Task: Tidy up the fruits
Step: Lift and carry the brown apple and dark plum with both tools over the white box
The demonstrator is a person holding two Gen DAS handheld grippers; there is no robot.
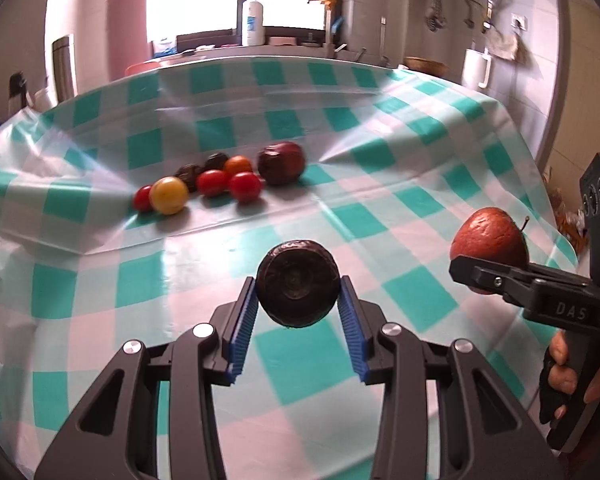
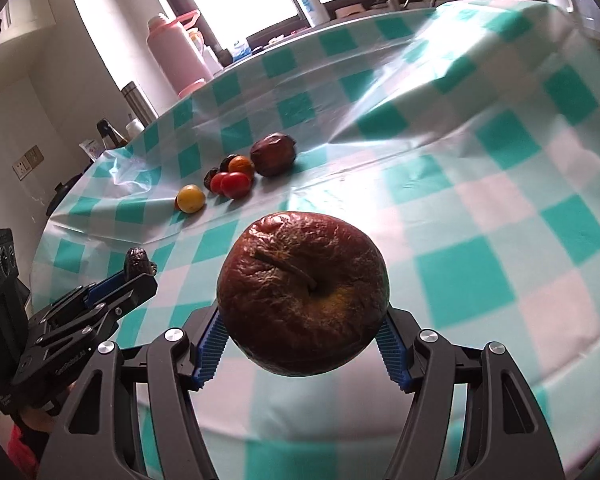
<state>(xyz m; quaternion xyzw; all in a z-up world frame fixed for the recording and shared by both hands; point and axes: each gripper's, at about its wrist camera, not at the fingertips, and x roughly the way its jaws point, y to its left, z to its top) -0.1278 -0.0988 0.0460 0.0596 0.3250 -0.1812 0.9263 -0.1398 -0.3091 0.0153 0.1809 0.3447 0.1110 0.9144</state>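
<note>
My left gripper [image 1: 298,284] is shut on a dark wrinkled round fruit [image 1: 298,282], held above the checked tablecloth [image 1: 380,140]. My right gripper [image 2: 302,320] is shut on a wrinkled red-brown apple [image 2: 302,296], stem toward the camera. In the left wrist view that apple [image 1: 490,236] hangs at the right edge. The right wrist view shows the left gripper [image 2: 140,270] at lower left, with the dark fruit [image 2: 138,261] in it. Farther back lies a cluster: a wrinkled dark red fruit [image 1: 281,162], red tomatoes [image 1: 244,186], an orange one [image 1: 239,165], a yellow one [image 1: 168,195] and dark small fruits [image 1: 190,174].
A pink thermos [image 1: 130,20] and a white bottle [image 1: 253,20] stand beyond the table's far edge by the window. A white jug [image 1: 476,66] sits at the back right. The cloth is creased into ridges around the cluster. A person's hand [image 1: 564,372] grips the right tool's handle.
</note>
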